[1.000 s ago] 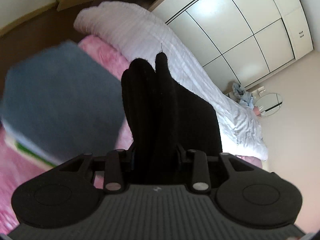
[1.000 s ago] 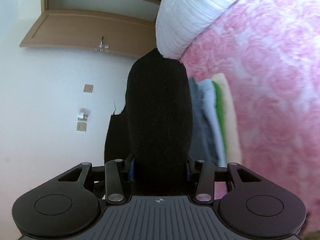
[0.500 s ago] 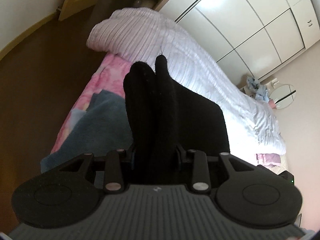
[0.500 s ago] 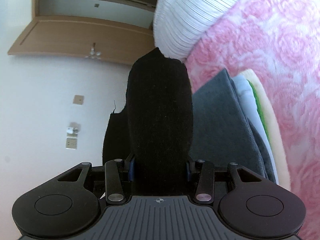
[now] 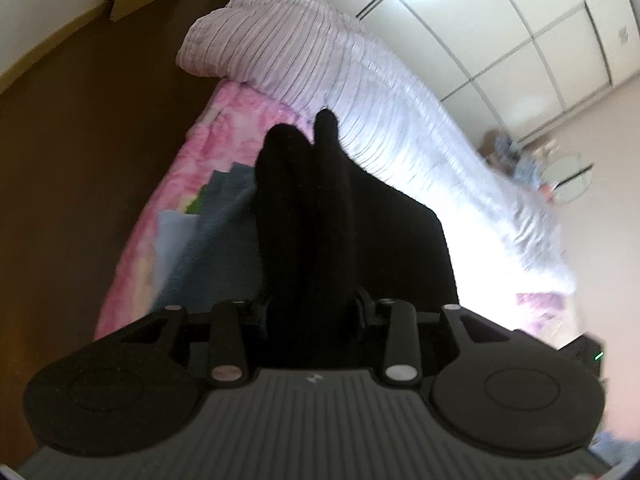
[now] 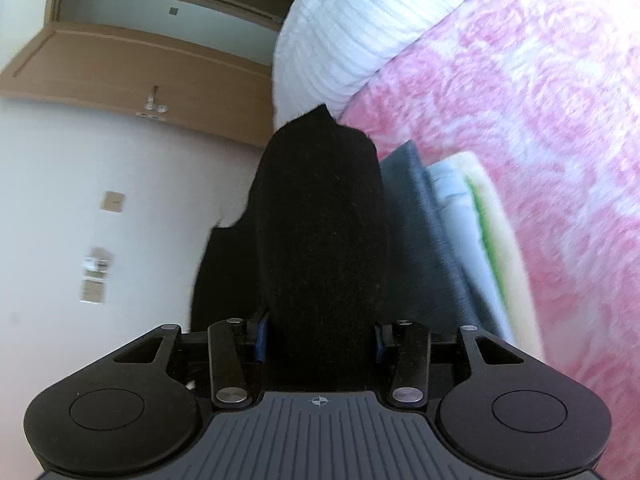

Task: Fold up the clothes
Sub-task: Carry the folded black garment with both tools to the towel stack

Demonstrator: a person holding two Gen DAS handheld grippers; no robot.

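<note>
The step in hand looks like setting a folded black fleece garment (image 5: pixel 360 240) onto the stack of folded clothes (image 6: pixel 452 240) that lies near the edge of the bed with the pink rose-patterned sheet (image 6: pixel 540 120), close to the corner where the white ribbed quilt (image 5: pixel 320 60) is bunched.

The left gripper (image 5: pixel 312 312) has thick folds of the black fabric standing up between its fingers, and its jaws are opening. Whether the pads press on the cloth I cannot tell, since the fabric hides them. The right gripper (image 6: pixel 320 332) is the same: a wide bundle of the black garment fills the gap, its jaws are opening, and the contact is hidden.

In the right wrist view the stack shows dark grey, pale blue, green and cream layers just beside the black bundle.

The next move calls for letting the garment drop squarely on the grey top layer, then drawing both grippers back without dragging the fold apart.
</note>
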